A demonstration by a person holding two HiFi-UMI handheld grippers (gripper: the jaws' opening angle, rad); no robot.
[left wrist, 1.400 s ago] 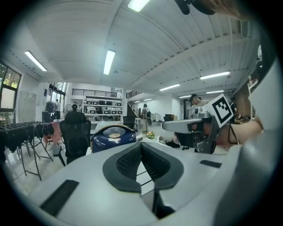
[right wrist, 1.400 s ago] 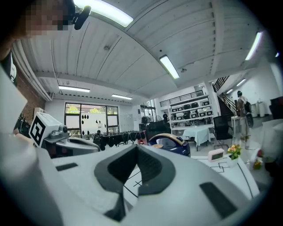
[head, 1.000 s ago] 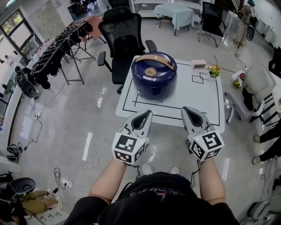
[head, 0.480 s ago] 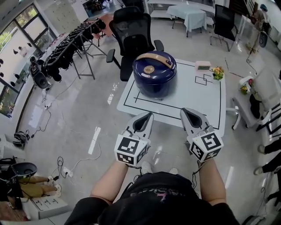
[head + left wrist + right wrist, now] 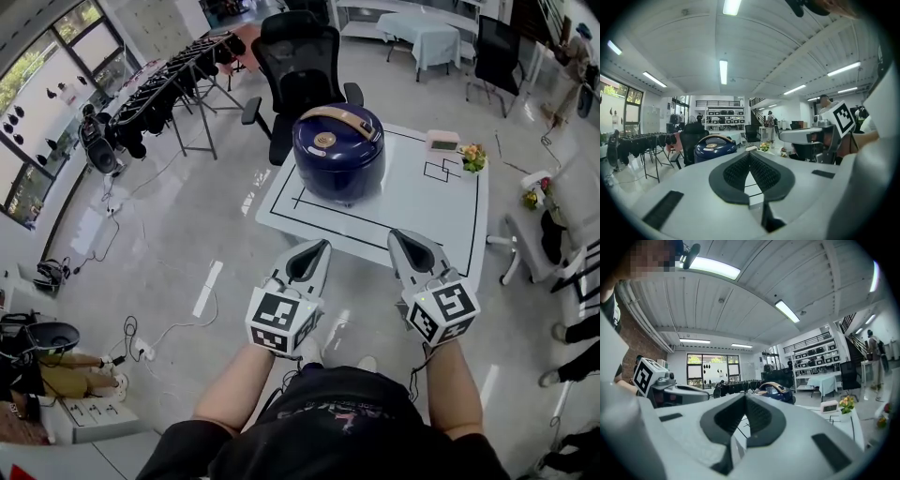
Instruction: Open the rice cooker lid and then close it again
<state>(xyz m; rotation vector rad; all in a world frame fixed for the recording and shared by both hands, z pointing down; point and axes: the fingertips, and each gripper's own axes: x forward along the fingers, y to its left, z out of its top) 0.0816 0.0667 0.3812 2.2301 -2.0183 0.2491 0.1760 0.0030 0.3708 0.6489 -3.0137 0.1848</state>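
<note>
- Dark-blue round rice cooker (image 5: 339, 155) with a tan handle stands on the white, black-lined desk (image 5: 422, 211); its lid (image 5: 325, 141) is down.
- A lid that is down fits either stage: awaiting opening, or already closed again.
- Left gripper (image 5: 317, 246) and right gripper (image 5: 401, 234): jaws together, empty, at the desk's near edge, well apart from the cooker beyond.

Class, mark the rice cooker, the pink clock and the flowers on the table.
rice cooker (image 5: 342, 152): head view, on its dark blue lid.
pink clock (image 5: 442, 142): head view, on its body.
flowers (image 5: 472, 156): head view, on the blooms.
</note>
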